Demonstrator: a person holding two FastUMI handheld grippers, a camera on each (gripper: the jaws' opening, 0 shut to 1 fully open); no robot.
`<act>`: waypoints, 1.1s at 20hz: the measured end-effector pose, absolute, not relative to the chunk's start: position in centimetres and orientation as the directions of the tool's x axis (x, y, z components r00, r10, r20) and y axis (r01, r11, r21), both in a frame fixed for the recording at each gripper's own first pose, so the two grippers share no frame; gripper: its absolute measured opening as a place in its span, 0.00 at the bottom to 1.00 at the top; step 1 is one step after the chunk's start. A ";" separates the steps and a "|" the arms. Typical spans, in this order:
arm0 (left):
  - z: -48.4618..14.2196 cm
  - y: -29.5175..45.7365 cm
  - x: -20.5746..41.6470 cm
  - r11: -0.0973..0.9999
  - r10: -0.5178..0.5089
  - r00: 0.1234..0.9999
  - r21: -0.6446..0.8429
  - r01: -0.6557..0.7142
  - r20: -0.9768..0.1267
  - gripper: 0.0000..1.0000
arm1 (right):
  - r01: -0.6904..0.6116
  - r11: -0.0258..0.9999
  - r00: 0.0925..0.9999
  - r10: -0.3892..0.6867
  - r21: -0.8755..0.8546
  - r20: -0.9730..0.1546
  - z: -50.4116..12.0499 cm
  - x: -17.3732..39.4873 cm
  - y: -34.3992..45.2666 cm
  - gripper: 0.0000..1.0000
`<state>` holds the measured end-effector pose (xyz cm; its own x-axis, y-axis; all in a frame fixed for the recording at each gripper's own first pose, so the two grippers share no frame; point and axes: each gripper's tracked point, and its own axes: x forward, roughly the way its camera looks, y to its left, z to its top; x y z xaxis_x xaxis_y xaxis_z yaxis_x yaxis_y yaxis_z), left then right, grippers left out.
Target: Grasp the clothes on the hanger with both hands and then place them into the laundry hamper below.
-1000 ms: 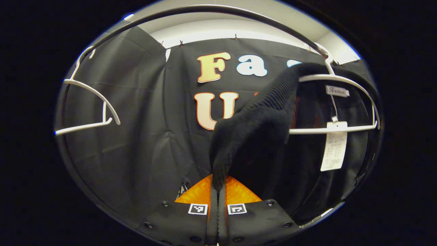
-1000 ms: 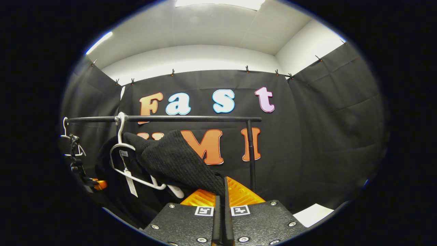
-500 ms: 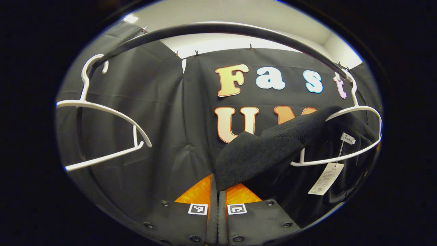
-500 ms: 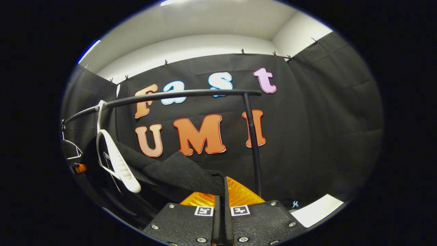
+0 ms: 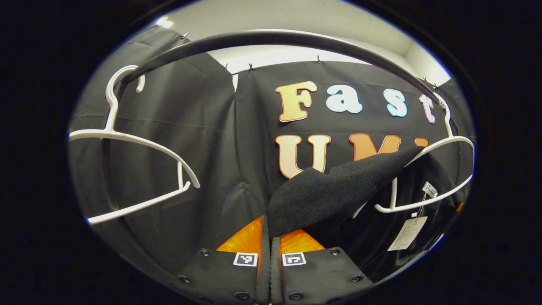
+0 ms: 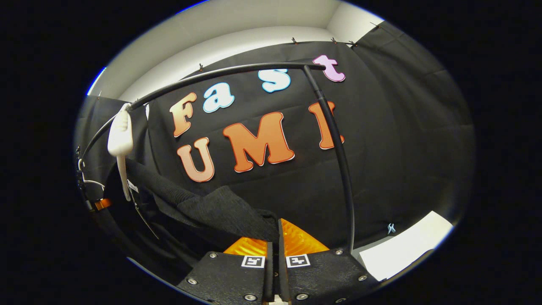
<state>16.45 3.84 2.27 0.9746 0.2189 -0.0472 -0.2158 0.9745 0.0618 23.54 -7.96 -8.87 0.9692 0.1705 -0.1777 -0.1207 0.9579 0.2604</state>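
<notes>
Left gripper (image 5: pixel 269 231) and right gripper (image 6: pixel 278 231) — each clamped on the black garment (image 5: pixel 334 192) (partly on its white hanger (image 5: pixel 427 178)).

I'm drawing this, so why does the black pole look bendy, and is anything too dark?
Left gripper view: the lens bends the rail into an arch; right gripper view: it curves too. The black knit garment nearly melts into the dark cloth in both.

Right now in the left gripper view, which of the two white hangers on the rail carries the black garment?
The right-hand hanger, by the paper tag: the black knit garment drapes off it to the left gripper. The left-hand hanger hangs bare.
</notes>
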 end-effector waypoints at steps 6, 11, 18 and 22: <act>2.7 5.2 15.3 0.969 0.243 0.968 0.068 -0.239 -0.059 0.10 | -0.147 0.950 0.947 0.216 0.277 -0.236 -11.3 23.1 -4.4 0.04; 0.4 8.0 15.7 0.958 0.283 0.954 0.086 -0.275 -0.104 0.07 | -0.152 0.949 0.932 0.230 0.277 -0.278 -13.6 22.4 -1.9 0.04; -4.6 5.1 14.8 0.984 0.169 0.964 0.095 -0.152 -0.207 0.07 | -0.132 0.948 0.906 0.235 0.291 -0.353 -17.5 21.7 1.1 0.04; -9.9 2.5 15.0 0.993 0.103 0.946 0.082 -0.081 -0.307 0.07 | -0.116 0.951 0.879 0.232 0.287 -0.416 -20.9 20.3 2.2 0.04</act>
